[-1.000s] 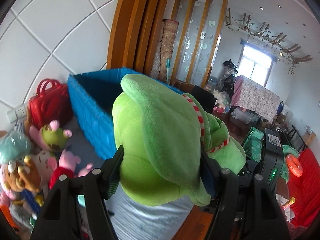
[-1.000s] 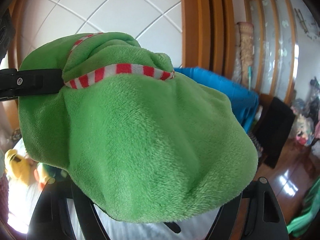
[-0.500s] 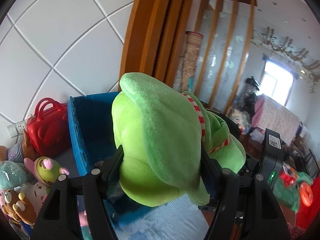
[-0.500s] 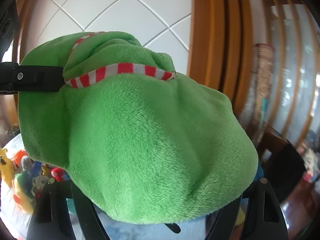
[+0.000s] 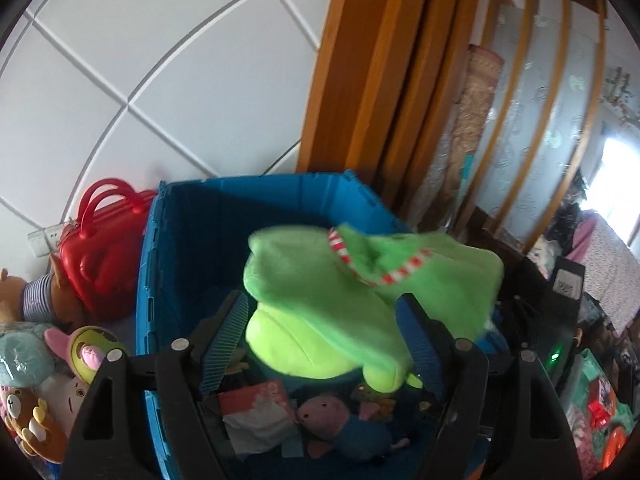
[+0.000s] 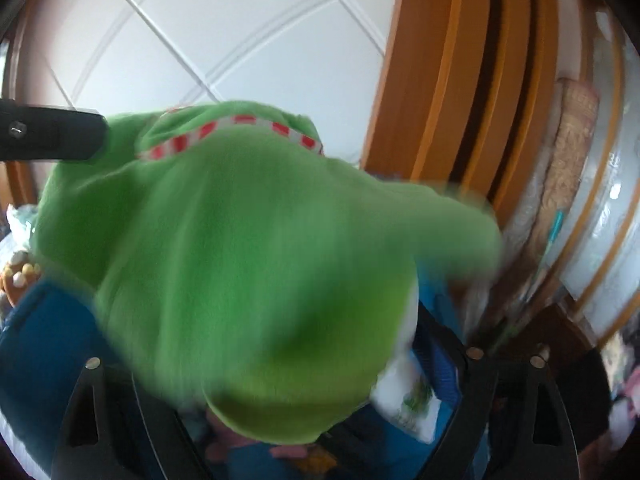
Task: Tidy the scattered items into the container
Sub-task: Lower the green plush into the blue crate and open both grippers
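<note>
Green plush (image 5: 352,304): a large soft toy with a red-and-white striped band, blurred in both views. It sits over the open top of the blue bin (image 5: 160,264), between the spread fingers of the left gripper (image 5: 320,344). Whether it touches the bin's contents cannot be told.

Left gripper: jaws wide apart. The left pad (image 5: 224,340) stands clear of the plush, with a gap showing. The right pad (image 5: 420,344) is against or just beside the plush's edge; which one is unclear.

Right gripper (image 6: 280,384): the plush fills most of this view and covers the space between the fingers. The right pad (image 6: 438,352) shows beside the plush. The left one is hidden, so I cannot tell whether the jaws grip or not.

Blue bin: open, standing by the white tiled wall (image 5: 180,60) and a wooden frame (image 5: 372,72). Inside, under the plush, lie a pink pig toy (image 5: 340,424) in blue clothes and a red-and-white packet (image 5: 256,412).

Red case (image 5: 100,248): a handled toy case, just left of the bin and touching its wall.

Other toys: several plush figures are heaped left of the bin, among them a yellow-green one with pink ears (image 5: 88,348) and a brown bear (image 5: 28,420).
</note>
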The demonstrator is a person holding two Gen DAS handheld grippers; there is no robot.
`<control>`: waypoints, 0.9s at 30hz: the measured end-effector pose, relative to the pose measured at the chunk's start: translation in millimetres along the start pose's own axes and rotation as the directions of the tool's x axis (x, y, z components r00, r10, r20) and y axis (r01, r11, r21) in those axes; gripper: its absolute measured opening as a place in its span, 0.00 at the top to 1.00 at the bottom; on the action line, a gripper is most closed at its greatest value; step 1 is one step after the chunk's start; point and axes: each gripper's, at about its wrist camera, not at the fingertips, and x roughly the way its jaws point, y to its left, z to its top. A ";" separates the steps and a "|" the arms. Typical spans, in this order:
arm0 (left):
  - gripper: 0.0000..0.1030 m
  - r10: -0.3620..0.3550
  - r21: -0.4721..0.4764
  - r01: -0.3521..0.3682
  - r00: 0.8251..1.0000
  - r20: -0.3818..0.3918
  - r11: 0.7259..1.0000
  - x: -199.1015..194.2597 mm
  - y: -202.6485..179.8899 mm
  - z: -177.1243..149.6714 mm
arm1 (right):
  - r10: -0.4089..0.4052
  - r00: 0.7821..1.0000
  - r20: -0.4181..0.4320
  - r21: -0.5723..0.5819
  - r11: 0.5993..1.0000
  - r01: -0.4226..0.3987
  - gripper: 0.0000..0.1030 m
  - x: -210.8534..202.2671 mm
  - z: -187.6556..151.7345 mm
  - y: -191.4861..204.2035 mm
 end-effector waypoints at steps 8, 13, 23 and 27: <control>0.26 0.101 -0.009 -0.101 0.993 -0.054 0.995 21.1 15.3 4.8 | 0.028 0.999 0.022 0.024 0.999 -0.029 0.06 7.1 12.3 -11.0; 0.26 0.153 0.024 -0.152 0.986 -0.070 0.988 26.3 18.8 -1.6 | 0.025 0.999 0.040 0.006 1.000 -0.025 0.03 -9.6 14.0 5.3; 0.26 0.200 0.070 -0.193 0.973 -0.113 0.979 16.9 8.9 -31.6 | 0.022 1.000 0.005 0.014 1.000 -0.023 0.00 -31.8 -7.7 18.6; 0.26 0.211 0.079 -0.202 0.969 -0.128 0.976 13.4 3.7 -43.1 | 0.026 1.000 -0.012 0.032 0.999 -0.025 0.00 -38.8 -19.9 17.9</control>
